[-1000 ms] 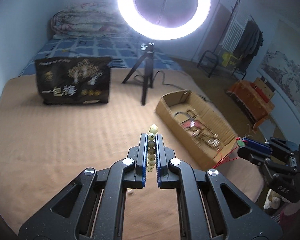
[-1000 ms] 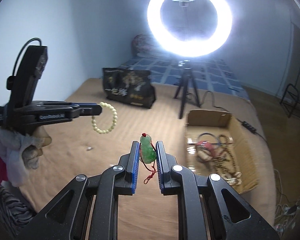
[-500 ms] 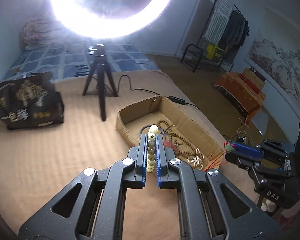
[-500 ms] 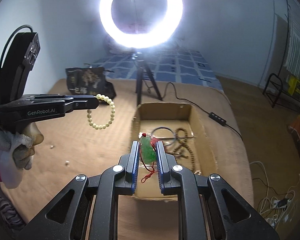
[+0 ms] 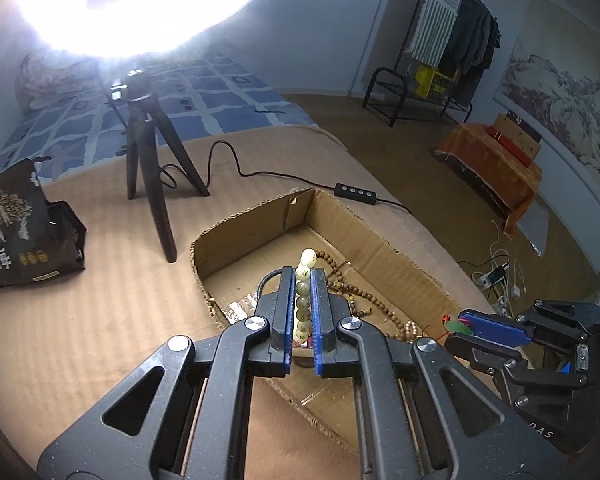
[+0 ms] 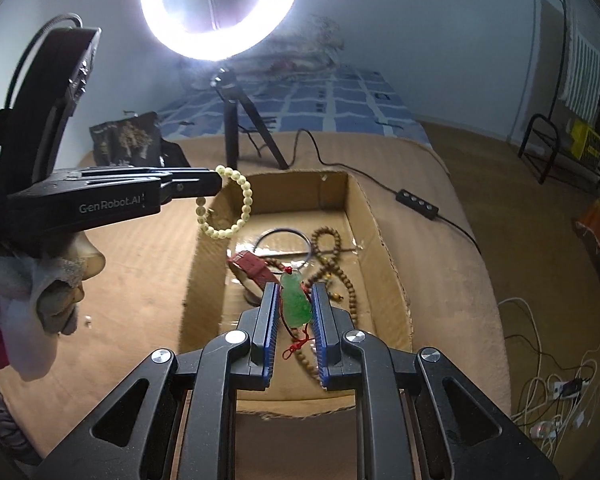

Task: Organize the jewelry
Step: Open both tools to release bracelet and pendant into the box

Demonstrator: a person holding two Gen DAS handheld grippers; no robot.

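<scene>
Left gripper [image 5: 303, 304] pinches the pale bead bracelet [image 6: 236, 204] above the cardboard box [image 6: 364, 208] on the bed. Right gripper [image 6: 296, 312] clamps the jade pendant [image 6: 296, 300] over the box. Risk: the dangling red cord [image 6: 298, 344] may snag the wooden beads [image 6: 336, 264] on release.

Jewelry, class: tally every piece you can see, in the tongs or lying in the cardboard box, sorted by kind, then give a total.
Pale bead bracelet, in the left tongs: 1
Green pendant on red cord, in the right tongs: 1
Brown wooden bead strands, tangled in the cardboard box: at least 1, exact count unclear
Dark thin bangle: 1
Red strap: 1
Total: at least 5
</scene>
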